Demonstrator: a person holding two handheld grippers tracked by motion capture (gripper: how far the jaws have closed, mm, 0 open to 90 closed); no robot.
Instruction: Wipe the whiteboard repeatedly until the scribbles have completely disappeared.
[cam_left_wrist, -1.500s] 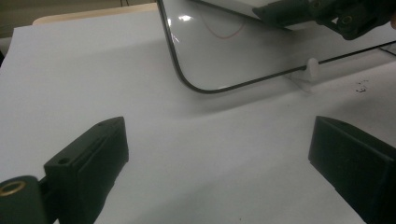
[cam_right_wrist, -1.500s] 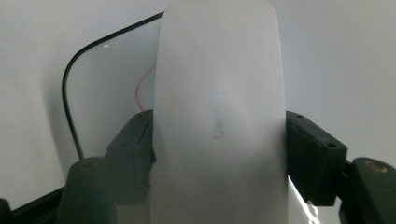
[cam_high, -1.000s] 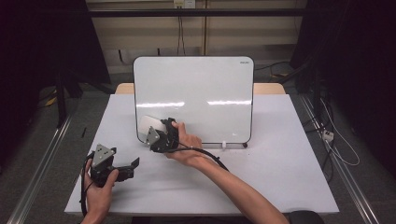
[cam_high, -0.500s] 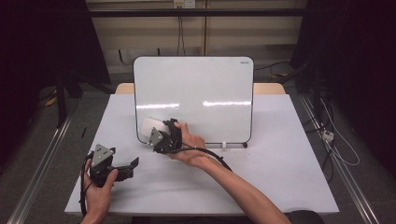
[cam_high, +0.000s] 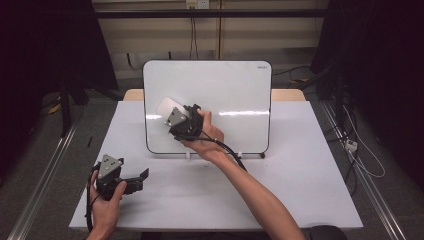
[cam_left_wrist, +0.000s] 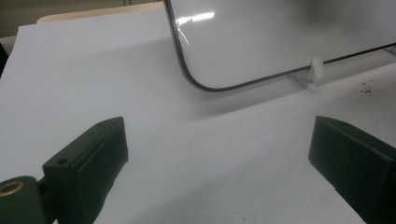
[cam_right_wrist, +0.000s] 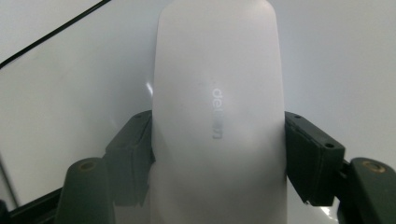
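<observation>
Jaws of right gripper (cam_right_wrist: 217, 154) clamped on white eraser (cam_right_wrist: 217, 93) against whiteboard (cam_high: 230, 90), left gripper (cam_left_wrist: 219, 158) spread wide over table (cam_left_wrist: 93, 70)

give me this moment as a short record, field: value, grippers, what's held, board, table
left gripper: open, low over the table near its front left, holding nothing
right gripper: shut on the eraser, raised at the board's upper left area
eraser: white, oblong, faint lettering on its back
whiteboard: upright on small white feet, surface blank
table: white top
</observation>
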